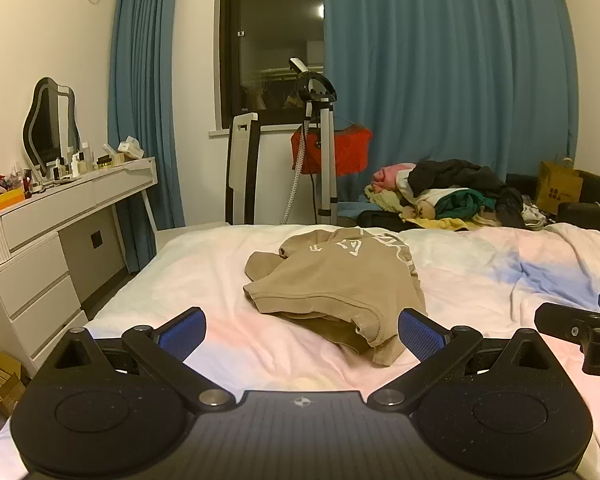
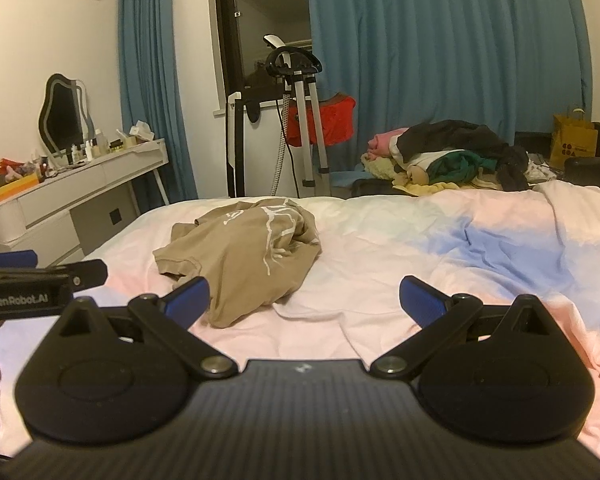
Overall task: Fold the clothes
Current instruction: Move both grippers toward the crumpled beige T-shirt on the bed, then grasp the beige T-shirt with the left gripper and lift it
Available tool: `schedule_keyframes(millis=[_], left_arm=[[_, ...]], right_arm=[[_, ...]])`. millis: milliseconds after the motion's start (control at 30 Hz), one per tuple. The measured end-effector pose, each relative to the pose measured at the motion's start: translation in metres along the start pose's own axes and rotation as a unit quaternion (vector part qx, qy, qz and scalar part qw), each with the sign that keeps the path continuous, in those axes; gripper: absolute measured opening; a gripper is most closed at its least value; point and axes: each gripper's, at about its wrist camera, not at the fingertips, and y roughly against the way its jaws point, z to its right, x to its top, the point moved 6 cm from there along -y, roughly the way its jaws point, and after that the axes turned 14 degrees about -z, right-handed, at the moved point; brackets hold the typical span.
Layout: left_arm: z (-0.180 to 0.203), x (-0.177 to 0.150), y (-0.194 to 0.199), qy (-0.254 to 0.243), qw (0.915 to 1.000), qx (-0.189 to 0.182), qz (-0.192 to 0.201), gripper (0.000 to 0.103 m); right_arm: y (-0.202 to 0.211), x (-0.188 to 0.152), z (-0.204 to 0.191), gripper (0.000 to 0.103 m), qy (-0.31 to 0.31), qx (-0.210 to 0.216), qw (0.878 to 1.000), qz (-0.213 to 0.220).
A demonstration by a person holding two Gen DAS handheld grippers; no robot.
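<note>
The left gripper (image 1: 302, 330) has its blue pads spread wide and empty, the right-hand pad just beside the near hem of the tan shirt (image 1: 336, 284). The right gripper (image 2: 304, 300) is equally wide and empty, poised over bare bedsheet (image 2: 420, 248) with the shirt off to its left. The shirt lies crumpled mid-bed, layers overlapping, so a pinch at that hem could likely catch two layers or the sheet beneath. Its sleeves and collar are buried in folds, and its white print is too bunched to read.
</note>
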Motion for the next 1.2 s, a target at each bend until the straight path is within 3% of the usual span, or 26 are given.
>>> schedule_keyframes(millis=[433, 567, 767, 900, 967, 1033, 1100, 1133, 1200], left_arm=[[-0.001, 0.001, 0.002, 0.012, 0.9997, 0.004, 0.020, 0.103], [-0.002, -0.001, 0.000, 0.018, 0.9996, -0.013, 0.020, 0.103], [-0.007, 0.001, 0.000, 0.010, 0.9996, 0.012, 0.024, 0.103], [-0.008, 0.018, -0.013, -0.022, 0.9994, 0.024, 0.009, 0.103], [-0.007, 0.036, -0.028, -0.040, 0.9991, 0.012, -0.010, 0.103], [-0.006, 0.051, -0.045, -0.063, 0.9979, 0.003, -0.016, 0.103], [-0.007, 0.062, -0.068, -0.091, 0.9957, -0.001, -0.018, 0.103], [-0.008, 0.066, -0.082, -0.106, 0.9942, -0.001, -0.020, 0.103], [-0.014, 0.069, -0.112, -0.132, 0.9909, 0.001, -0.026, 0.103]], right_arm=[[0.002, 0.000, 0.004, 0.103, -0.010, 0.000, 1.000, -0.001], [0.003, 0.001, 0.007, 0.103, -0.016, 0.001, 1.000, -0.002], [0.012, 0.006, 0.018, 0.103, -0.027, -0.014, 0.999, 0.012], [0.036, 0.013, 0.018, 0.103, -0.015, -0.080, 0.993, 0.090], [0.051, 0.016, 0.014, 0.103, -0.003, -0.080, 0.986, 0.143], [0.052, 0.017, 0.012, 0.103, -0.007, -0.090, 0.983, 0.161], [0.034, 0.019, 0.011, 0.103, -0.014, -0.099, 0.987, 0.126], [0.019, 0.021, 0.009, 0.103, -0.015, -0.101, 0.991, 0.086], [-0.003, 0.025, 0.005, 0.103, -0.019, -0.082, 0.996, 0.035]])
